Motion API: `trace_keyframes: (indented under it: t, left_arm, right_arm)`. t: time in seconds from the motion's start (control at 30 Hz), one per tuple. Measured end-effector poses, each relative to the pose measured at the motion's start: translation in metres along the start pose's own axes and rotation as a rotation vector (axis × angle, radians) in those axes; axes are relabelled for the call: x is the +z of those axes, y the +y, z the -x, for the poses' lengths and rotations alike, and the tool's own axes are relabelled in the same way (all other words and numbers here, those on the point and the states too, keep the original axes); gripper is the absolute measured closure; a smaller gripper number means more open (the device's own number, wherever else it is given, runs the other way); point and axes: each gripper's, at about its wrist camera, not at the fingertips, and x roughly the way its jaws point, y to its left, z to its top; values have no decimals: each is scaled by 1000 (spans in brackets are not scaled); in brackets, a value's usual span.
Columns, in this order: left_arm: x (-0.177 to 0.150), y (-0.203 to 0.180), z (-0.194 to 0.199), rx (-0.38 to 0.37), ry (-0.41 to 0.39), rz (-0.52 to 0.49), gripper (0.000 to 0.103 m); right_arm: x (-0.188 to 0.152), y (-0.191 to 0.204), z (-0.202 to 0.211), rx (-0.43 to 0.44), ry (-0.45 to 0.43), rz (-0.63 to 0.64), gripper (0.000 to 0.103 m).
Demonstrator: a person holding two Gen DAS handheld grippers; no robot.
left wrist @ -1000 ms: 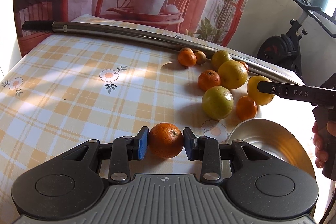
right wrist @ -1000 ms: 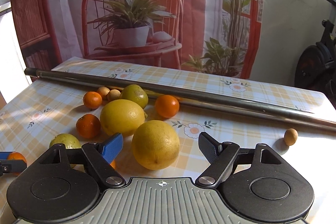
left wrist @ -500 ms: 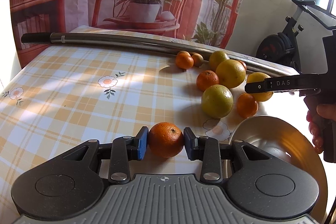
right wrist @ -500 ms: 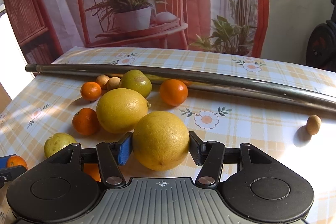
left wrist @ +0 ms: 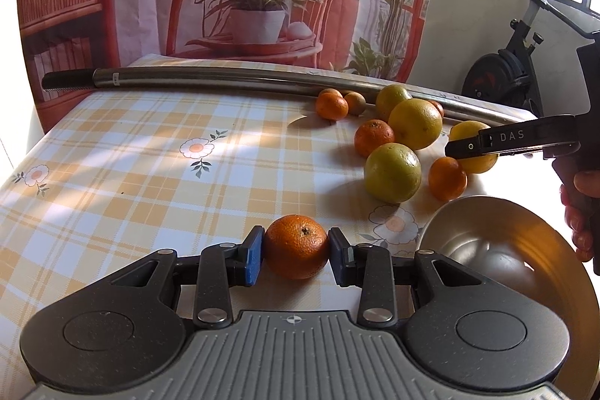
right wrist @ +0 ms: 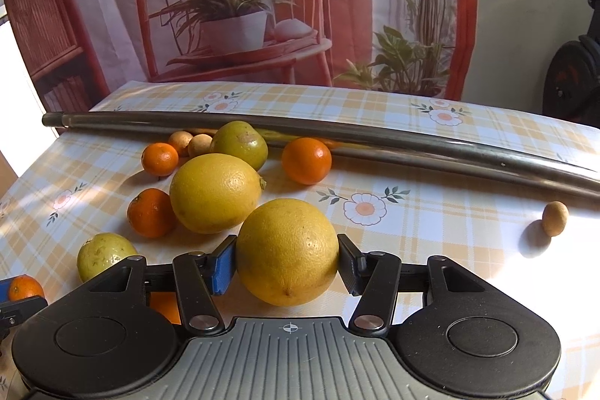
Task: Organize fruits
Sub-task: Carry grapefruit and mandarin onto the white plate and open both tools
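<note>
In the left wrist view, a small orange (left wrist: 297,247) is clamped between the blue pads of the left gripper (left wrist: 296,255), above a checked tablecloth (left wrist: 131,175) with flower prints. Just right of the gripper, a steel bowl (left wrist: 525,250) is seen with its rim turned toward the camera. Beyond it, a cluster of citrus is spread on the cloth: a greenish fruit (left wrist: 392,172), a large yellow fruit (left wrist: 415,123) behind it, and several smaller oranges around them. A long metal tube (left wrist: 225,77) is laid across the far side of the table. At the right edge, the right gripper (left wrist: 473,147) is seen from the side, closed around a yellow fruit, with the person's hand (left wrist: 577,208) wrapped on its handle.

In the right wrist view, a big yellow citrus (right wrist: 287,251) is gripped between the two fingers of the right gripper (right wrist: 287,267), a blue pad on one side and a black one on the other. The remaining fruits are gathered to the left, near the tube (right wrist: 375,137). One small brown fruit (right wrist: 555,218) is set well apart on the right.
</note>
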Motion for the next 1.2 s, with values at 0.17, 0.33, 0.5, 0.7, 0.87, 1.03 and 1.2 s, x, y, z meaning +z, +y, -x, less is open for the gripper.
trace_keyframes:
  t: [0.17,0.33,0.5,0.7,0.87,1.03,1.2]
  left_arm:
    - [0,3,5,1,-12,14,65]
    - [2,-1,12,-6,-36,4,65]
    - [7,-6,27,-31,-67,-1,65]
    - [10,-21,45,-97,-104,-26,65]
    - [1,-34,49,-161,-89,-54,65]
    - [-11,-46,47,-197,-59,-97,65]
    - [-17,-52,44,-214,-35,-133,65]
  right_arm:
    - [-6,-3,15,10,-21,-27,52]
    - [-12,0,36,15,-64,-39,52]
    - [-21,10,63,44,-89,-33,52]
    - [-41,28,96,54,-119,-9,52]
    - [-67,36,119,41,-125,-19,52]
    - [-94,37,131,18,-115,-43,52]
    - [-109,34,137,9,-111,-63,52]
